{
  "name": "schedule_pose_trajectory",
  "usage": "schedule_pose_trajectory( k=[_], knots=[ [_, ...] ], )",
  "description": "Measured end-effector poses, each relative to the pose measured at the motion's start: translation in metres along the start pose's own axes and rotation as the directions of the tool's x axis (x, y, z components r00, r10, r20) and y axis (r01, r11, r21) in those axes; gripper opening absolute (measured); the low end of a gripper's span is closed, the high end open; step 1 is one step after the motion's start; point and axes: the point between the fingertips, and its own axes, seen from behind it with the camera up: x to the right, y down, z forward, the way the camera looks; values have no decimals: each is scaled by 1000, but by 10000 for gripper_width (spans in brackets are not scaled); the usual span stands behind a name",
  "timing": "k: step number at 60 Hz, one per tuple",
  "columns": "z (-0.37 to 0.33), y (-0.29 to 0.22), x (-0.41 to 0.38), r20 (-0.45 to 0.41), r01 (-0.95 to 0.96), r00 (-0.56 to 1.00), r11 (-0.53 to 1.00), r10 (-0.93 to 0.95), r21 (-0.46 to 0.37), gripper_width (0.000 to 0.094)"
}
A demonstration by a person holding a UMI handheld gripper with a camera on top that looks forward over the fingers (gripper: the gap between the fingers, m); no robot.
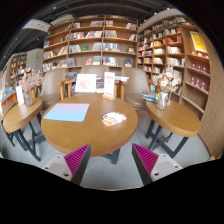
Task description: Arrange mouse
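Note:
A small pale mouse (113, 118) lies on the right part of a round wooden table (95, 135), well beyond my fingers. A light blue mouse mat (68, 112) lies flat on the left part of the same table, apart from the mouse. My gripper (107, 165) is open and empty, held back from the table's near edge over the grey floor. Its magenta pads show on the left finger (67, 160) and the right finger (146, 158). Nothing is between them.
Two wooden chairs with white signs (96, 85) stand behind the table. Other round tables stand at the left (20, 117) and right (176, 117), the right one bearing a vase of flowers (162, 97). Bookshelves (95, 45) line the back walls.

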Motion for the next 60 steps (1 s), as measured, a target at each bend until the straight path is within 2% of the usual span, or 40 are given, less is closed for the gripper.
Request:
schedule_pose_trajectory(
  k=[36, 60],
  knots=[
    [120, -16, -7, 0, 7, 1000, 1000, -7, -28, 851],
    [195, -29, -11, 16, -37, 999, 995, 39, -89, 852]
  ],
)
